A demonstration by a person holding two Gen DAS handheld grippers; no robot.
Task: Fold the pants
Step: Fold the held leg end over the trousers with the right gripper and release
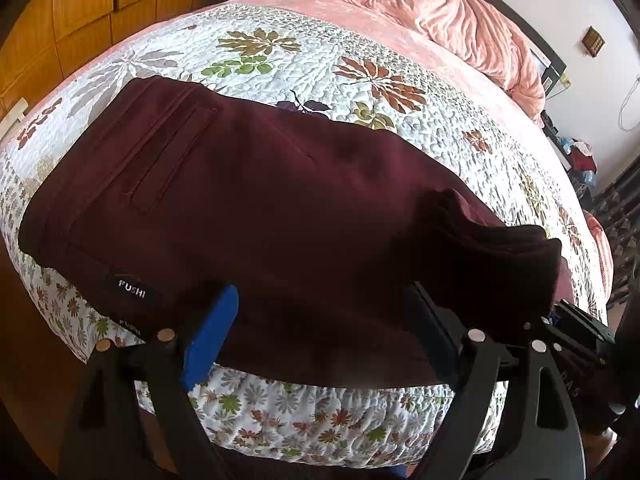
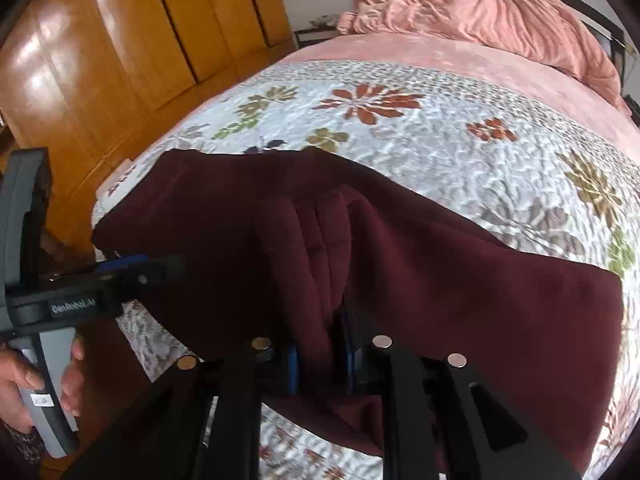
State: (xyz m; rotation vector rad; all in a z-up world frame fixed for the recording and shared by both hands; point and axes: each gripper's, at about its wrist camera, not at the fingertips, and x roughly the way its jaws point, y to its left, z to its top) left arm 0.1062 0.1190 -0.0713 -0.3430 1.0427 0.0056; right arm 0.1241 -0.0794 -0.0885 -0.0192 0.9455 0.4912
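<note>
Dark red pants (image 1: 256, 200) lie on a flowered quilt (image 1: 360, 92) at the near edge of a bed, already doubled into a short, thick bundle. The waistband end, with its pocket seam and small label (image 1: 128, 284), sits to the left.

The left gripper (image 1: 320, 332) hangs over the near edge of the bundle with its fingers wide apart. The blue pad (image 1: 208, 340) of one finger rests just beside the cloth, while the other finger is partly hidden under a raised fold. Nothing is clamped there. In the right wrist view a hand (image 2: 24, 376) holds this tool's grey handle.

To the right, the right gripper (image 2: 320, 364) has its fingers nearly together, pinching a bunched ridge of cloth that rises up between them.

Judged from this, the main folds seem done. The last flap held on the right is not yet laid flat, and the bundle looks lumpy there. Laying it down, letting go and smoothing appear to be what is left.
</note>
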